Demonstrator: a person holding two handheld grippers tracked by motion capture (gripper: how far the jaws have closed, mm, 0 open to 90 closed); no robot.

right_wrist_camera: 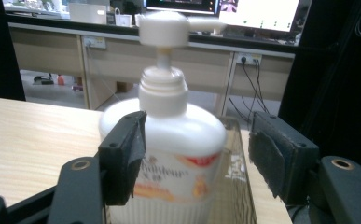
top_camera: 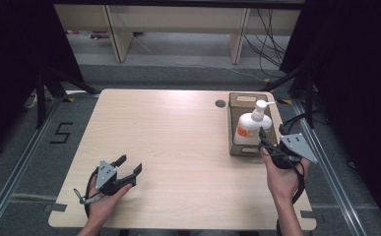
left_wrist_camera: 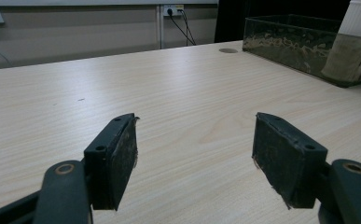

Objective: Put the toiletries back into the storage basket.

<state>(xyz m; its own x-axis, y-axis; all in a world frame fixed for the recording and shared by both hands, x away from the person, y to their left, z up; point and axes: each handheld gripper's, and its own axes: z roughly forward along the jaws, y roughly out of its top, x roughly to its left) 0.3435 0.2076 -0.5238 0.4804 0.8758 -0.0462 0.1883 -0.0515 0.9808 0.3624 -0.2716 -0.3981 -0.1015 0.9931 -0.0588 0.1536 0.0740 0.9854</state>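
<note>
Left tool (top_camera: 130,165) and right tool (top_camera: 271,132), both agape.

Lab: black curtains (top_camera: 11,59), floor rails (top_camera: 15,167)

Bench (top_camera: 178,147) at frame centre in the high view. Tray (top_camera: 233,123) on the bench at right of centre, near the right edge; pump bottle (top_camera: 251,127) standing upright in the tray. Cable hole (top_camera: 220,103) in the bench surface just left of the tray's far end. Right tongs (top_camera: 271,139) at the tray's near end, jaws apart, just before the bottle. Left tongs (top_camera: 130,165) at lower left, over bare bench, well apart from the tray.
</note>
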